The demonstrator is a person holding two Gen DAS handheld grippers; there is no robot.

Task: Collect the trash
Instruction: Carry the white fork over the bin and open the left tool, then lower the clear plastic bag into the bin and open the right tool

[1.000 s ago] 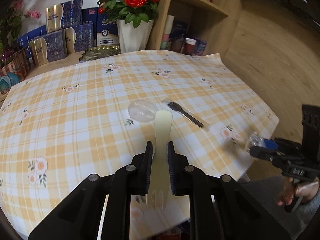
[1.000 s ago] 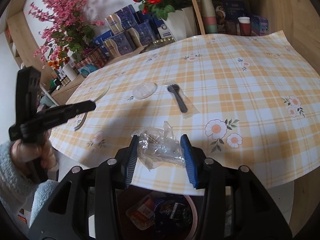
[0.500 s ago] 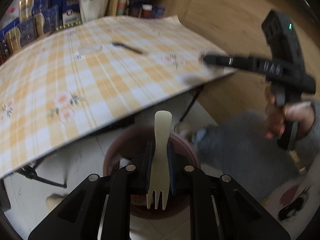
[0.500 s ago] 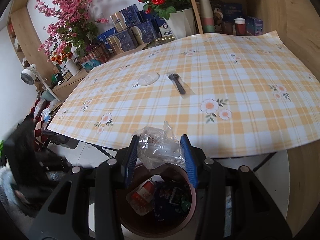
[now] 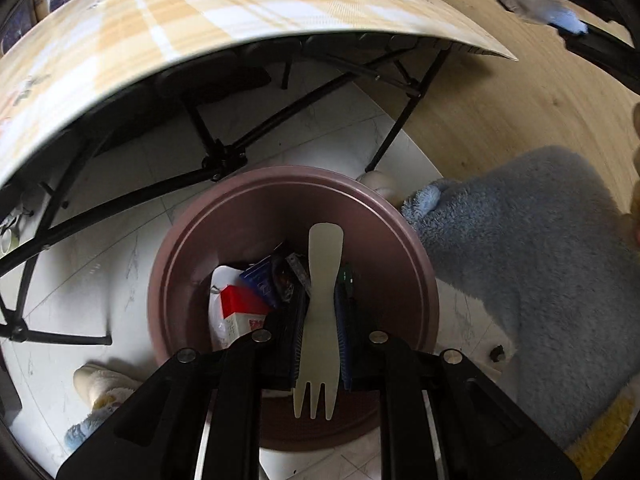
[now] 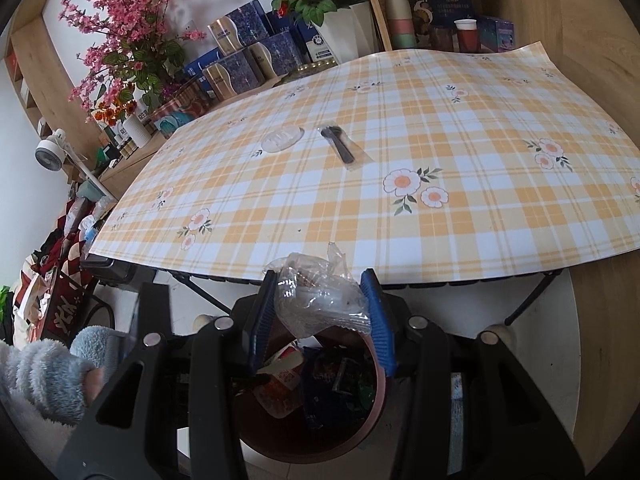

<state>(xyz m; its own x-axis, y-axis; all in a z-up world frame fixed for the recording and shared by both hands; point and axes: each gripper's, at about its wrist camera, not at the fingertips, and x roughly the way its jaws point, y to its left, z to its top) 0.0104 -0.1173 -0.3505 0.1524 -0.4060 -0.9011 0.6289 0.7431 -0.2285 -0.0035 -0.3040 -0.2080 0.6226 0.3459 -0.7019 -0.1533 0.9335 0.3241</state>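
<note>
The worktop (image 6: 400, 208) wears a yellow checked cloth with flowers, and shelves with boxes and flower pots stand behind it. On the white tile floor below its edge sits a brown bin (image 5: 192, 248) with wrappers inside. The left gripper (image 5: 320, 344) holds a pale plastic fork (image 5: 322, 280) directly over the bin. The right gripper (image 6: 320, 316) clamps a crumpled clear wrapper (image 6: 320, 300), the bin just below it. Beyond, on the cloth, lie a clear lid (image 6: 282, 139) and a black spoon (image 6: 338, 146).
</note>
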